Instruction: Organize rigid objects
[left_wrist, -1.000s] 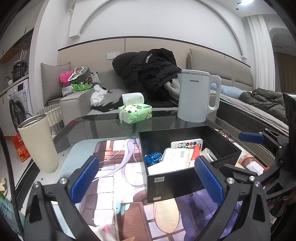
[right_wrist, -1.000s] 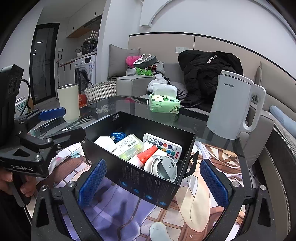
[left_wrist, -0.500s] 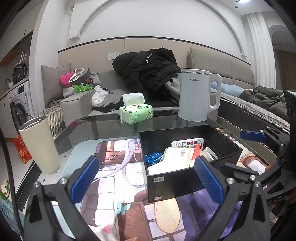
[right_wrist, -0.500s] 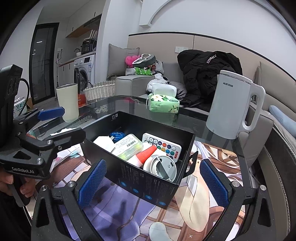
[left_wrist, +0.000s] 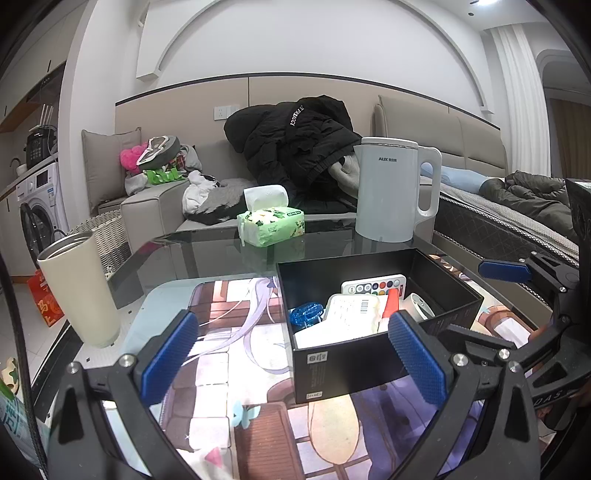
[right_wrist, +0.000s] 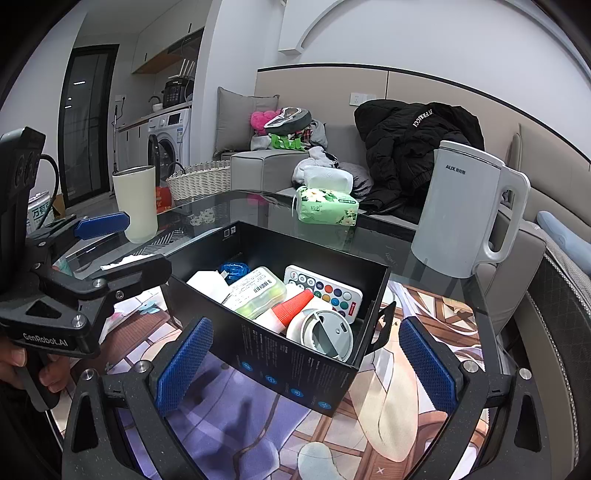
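Observation:
A black open box (left_wrist: 354, 369) (right_wrist: 295, 365) stands on the printed mat. In it lie a white remote with coloured buttons (right_wrist: 325, 291), a labelled clear case (right_wrist: 255, 291), a red-capped white bottle (right_wrist: 291, 308), a round white lid (right_wrist: 321, 334), a blue item (right_wrist: 232, 269) and a white block (right_wrist: 207, 282). My left gripper (left_wrist: 291, 354) is open and empty, held just short of the box's near left corner. My right gripper (right_wrist: 303, 363) is open and empty, its fingers on either side of the box's near wall, apart from it.
A white kettle (left_wrist: 391, 192) (right_wrist: 469, 218), a green tissue pack (left_wrist: 271, 225) (right_wrist: 327, 210) and a cream tumbler (left_wrist: 79, 291) (right_wrist: 135, 203) stand on the glass table (left_wrist: 207, 254). A sofa with clothes (left_wrist: 295, 155) lies behind. A wicker basket (right_wrist: 199, 181) stands by the table.
Both grippers have shifted only slightly; the view has drifted a little. Both stay open and the box and its contents have not moved.

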